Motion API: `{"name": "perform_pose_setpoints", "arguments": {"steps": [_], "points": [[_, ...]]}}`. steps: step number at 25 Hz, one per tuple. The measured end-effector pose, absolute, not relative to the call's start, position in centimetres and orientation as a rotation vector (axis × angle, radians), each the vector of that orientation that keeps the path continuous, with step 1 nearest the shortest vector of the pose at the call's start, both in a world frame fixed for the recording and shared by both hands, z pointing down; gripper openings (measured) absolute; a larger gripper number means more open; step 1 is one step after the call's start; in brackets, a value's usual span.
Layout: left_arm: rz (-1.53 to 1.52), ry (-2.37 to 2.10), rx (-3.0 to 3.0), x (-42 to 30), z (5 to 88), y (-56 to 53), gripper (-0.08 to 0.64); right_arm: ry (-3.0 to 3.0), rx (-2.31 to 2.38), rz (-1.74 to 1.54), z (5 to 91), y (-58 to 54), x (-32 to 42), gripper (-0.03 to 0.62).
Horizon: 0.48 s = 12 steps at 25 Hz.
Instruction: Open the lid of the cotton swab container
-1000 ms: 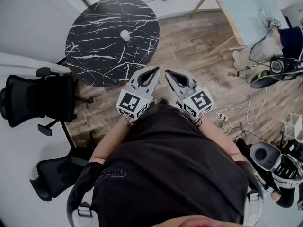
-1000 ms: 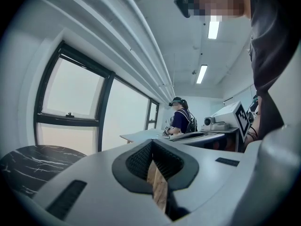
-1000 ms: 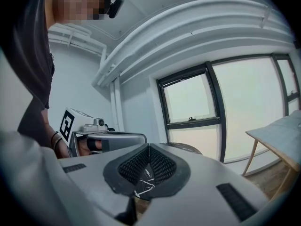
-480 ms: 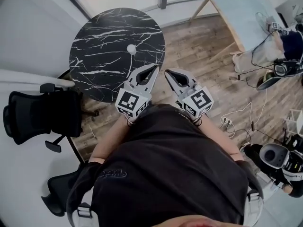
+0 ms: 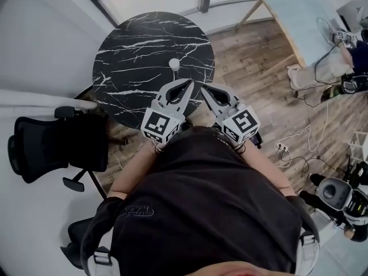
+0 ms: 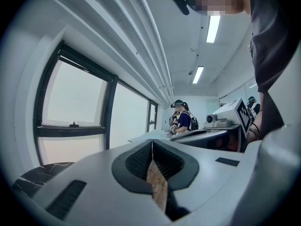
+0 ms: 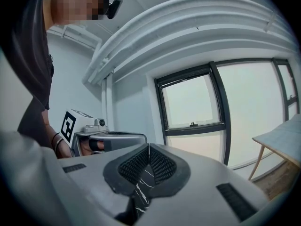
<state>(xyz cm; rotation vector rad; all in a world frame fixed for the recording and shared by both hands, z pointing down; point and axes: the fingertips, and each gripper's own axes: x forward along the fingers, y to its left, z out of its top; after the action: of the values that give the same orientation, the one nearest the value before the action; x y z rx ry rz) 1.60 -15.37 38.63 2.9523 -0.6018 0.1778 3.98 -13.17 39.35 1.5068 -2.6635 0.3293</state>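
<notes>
From the head view, my left claw (image 5: 187, 85) and my right claw (image 5: 203, 88) were held out side by side at the near edge of the round black marble worktop (image 5: 129, 48), their tips close together but not touching, each claw pinched shut and empty. The cotton swab container (image 5: 174, 64) showed as a small white round thing on the worktop, just beyond the two tips and apart from both; it was too small for me to tell how its lid sat. A black office chair (image 5: 57, 142) stood left of the worktop, and a pale table (image 5: 293, 10) stood well off to its right on the wooden floor (image 5: 253, 56). In the left gripper view, the left claw (image 6: 152, 142) had its ribbed pads pressed together with nothing between them. A window (image 6: 75, 98) filled the wall ahead, a sliver of the worktop lay low at the left, and my right claw's marker cube (image 6: 242, 114) sat at the right. In the right gripper view, the right claw (image 7: 149, 147) was likewise closed on nothing, with the worktop's veined marble showing below the pads and the other marker cube (image 7: 69, 123) at the left.
</notes>
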Motion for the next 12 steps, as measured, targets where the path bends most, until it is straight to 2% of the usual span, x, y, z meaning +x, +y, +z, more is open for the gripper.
{"name": "perform_pose_setpoints", "arguments": {"steps": [12], "points": [[0.168, -0.697, 2.902, -2.5, 39.5, -18.2, 0.017, -2.682, 1.458, 0.378, 40.2, -16.2, 1.3, 0.023]]}}
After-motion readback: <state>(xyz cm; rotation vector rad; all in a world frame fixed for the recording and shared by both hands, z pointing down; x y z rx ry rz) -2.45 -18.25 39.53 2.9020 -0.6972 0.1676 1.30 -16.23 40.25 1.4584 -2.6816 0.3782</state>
